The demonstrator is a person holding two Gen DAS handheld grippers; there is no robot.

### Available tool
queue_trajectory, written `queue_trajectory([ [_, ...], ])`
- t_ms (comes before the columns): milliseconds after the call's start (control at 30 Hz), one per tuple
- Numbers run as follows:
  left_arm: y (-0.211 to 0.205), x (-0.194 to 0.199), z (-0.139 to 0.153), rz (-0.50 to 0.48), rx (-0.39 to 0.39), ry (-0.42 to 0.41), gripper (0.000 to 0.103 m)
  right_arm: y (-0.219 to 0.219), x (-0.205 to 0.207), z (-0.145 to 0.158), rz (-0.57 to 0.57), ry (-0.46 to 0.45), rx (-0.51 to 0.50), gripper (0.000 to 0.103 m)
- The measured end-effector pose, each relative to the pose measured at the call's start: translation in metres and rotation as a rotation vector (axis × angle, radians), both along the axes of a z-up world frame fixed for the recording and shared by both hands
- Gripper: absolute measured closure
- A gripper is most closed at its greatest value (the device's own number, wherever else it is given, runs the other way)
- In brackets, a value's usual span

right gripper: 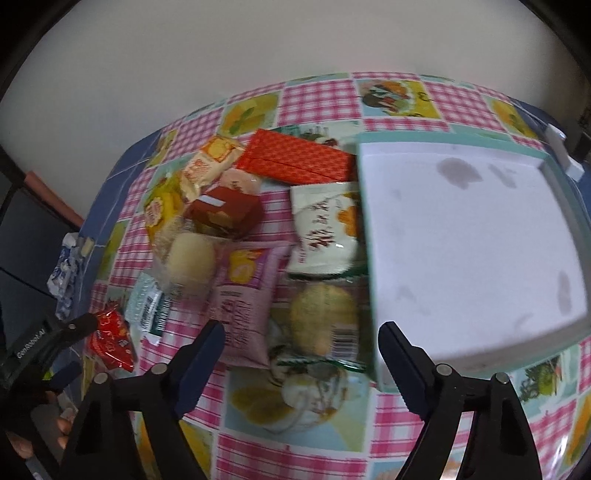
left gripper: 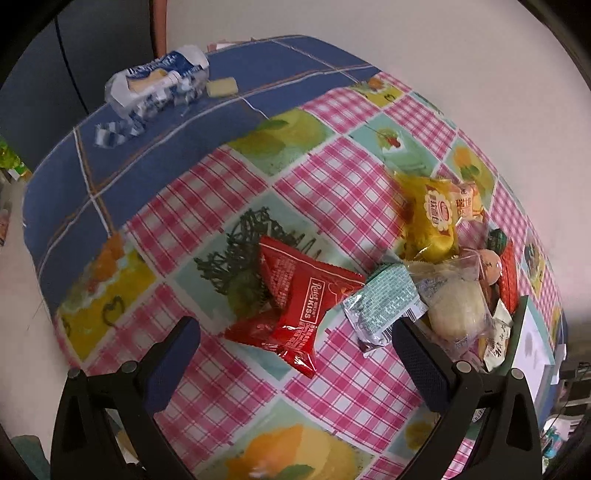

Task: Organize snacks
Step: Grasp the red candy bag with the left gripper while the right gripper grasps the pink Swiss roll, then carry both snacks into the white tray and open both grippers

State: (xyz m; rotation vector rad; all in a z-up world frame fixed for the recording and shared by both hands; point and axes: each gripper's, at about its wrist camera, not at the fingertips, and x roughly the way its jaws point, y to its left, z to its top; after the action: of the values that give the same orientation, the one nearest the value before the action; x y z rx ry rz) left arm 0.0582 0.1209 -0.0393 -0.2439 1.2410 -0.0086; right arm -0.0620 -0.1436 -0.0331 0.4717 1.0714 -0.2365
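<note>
Left to right: one red packet (left gripper: 295, 306) below the wide-open, empty left gripper (left gripper: 293, 338); one silver-green packet (left gripper: 384, 302); a heaped snack pile (right gripper: 236, 229); right gripper (right gripper: 301, 354), jaws wide, holding nothing, above one clear-wrapped cake (right gripper: 325, 321); one white tray (right gripper: 472, 240).

A counter (left gripper: 325, 192) draped in a patchwork oilcloth of pink gingham and fruit-print squares stands against a plain off-white wall (left gripper: 406, 33), lit evenly with no hard shadows. A blue checked cloth (left gripper: 92, 184) covers the counter's far-left end. Beyond that end stands dark blue-grey furniture (left gripper: 103, 40), with a reddish-brown upright strip (left gripper: 160, 26) between it and the wall. Pale floor (left gripper: 18, 295) shows below the counter's left edge.
</note>
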Motion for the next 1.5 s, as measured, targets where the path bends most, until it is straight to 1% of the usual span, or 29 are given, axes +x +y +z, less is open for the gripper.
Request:
queue_trajectory([
  [133,0.005,0.004,-0.001,0.006,-0.032,0.006,0.000,0.013,0.012,-0.003,0.045,0.000,0.015,0.020],
  [233,0.010,0.006,0.001,0.012,-0.006,-0.007,0.000,0.024,0.021,-0.006,0.076,0.009,0.012,0.022],
  [300,0.012,0.007,0.000,0.012,-0.015,-0.003,0.000,0.029,0.027,-0.008,0.092,0.016,0.009,0.024],
  [400,0.012,0.009,-0.004,0.009,-0.018,0.012,0.005,0.033,0.034,-0.013,0.103,0.029,0.010,0.026],
  [467,0.010,0.011,-0.008,0.001,-0.008,0.024,0.017,0.036,0.038,-0.018,0.109,0.041,0.015,0.030],
  [500,0.009,0.012,-0.010,-0.004,-0.007,0.033,0.019,0.037,0.041,-0.020,0.112,0.048,0.016,0.030],
  [533,0.008,0.013,-0.012,-0.010,-0.010,0.041,0.025,0.039,0.043,-0.022,0.115,0.055,0.013,0.032],
  [567,0.006,0.014,-0.015,-0.017,-0.012,0.051,0.029,0.039,0.044,-0.024,0.117,0.060,0.011,0.034],
  [600,0.004,0.015,-0.017,-0.022,-0.010,0.056,0.030,0.041,0.047,-0.027,0.121,0.068,0.008,0.035],
  [633,0.002,0.015,-0.018,-0.028,-0.007,0.061,0.034,0.042,0.047,-0.029,0.123,0.075,0.008,0.036],
  [667,0.000,0.016,-0.021,-0.034,-0.003,0.066,0.040,0.042,0.049,-0.031,0.125,0.081,0.007,0.039],
  [700,-0.001,0.016,-0.023,-0.039,-0.001,0.071,0.042,0.043,0.050,-0.034,0.128,0.089,0.005,0.040],
  [767,-0.004,0.018,-0.028,-0.045,-0.002,0.086,0.052,0.044,0.052,-0.038,0.128,0.102,-0.009,0.045],
  [833,-0.006,0.020,-0.035,-0.048,-0.001,0.104,0.055,0.046,0.054,-0.037,0.132,0.099,-0.035,0.047],
  [933,-0.011,0.024,-0.043,-0.054,-0.005,0.120,0.058,0.048,0.057,-0.038,0.135,0.099,-0.063,0.051],
  [1000,-0.015,0.025,-0.043,-0.055,-0.001,0.114,0.058,0.050,0.059,-0.038,0.140,0.099,-0.081,0.053],
  [1067,-0.016,0.026,-0.044,-0.052,-0.006,0.112,0.059,0.051,0.057,-0.037,0.139,0.095,-0.079,0.057],
  [1133,-0.015,0.026,-0.043,-0.043,-0.007,0.107,0.059,0.050,0.057,-0.034,0.130,0.087,-0.079,0.058],
  [1267,-0.002,0.018,-0.027,-0.038,-0.010,0.065,0.059,0.048,0.055,-0.025,0.121,0.078,-0.093,0.059],
  [1367,-0.002,0.017,-0.015,-0.039,-0.001,0.023,0.059,0.046,0.053,-0.018,0.109,0.065,-0.079,0.059],
  [1500,0.002,0.014,0.000,-0.038,0.005,-0.017,0.059,0.035,0.041,0.000,0.086,0.030,-0.064,0.059],
])
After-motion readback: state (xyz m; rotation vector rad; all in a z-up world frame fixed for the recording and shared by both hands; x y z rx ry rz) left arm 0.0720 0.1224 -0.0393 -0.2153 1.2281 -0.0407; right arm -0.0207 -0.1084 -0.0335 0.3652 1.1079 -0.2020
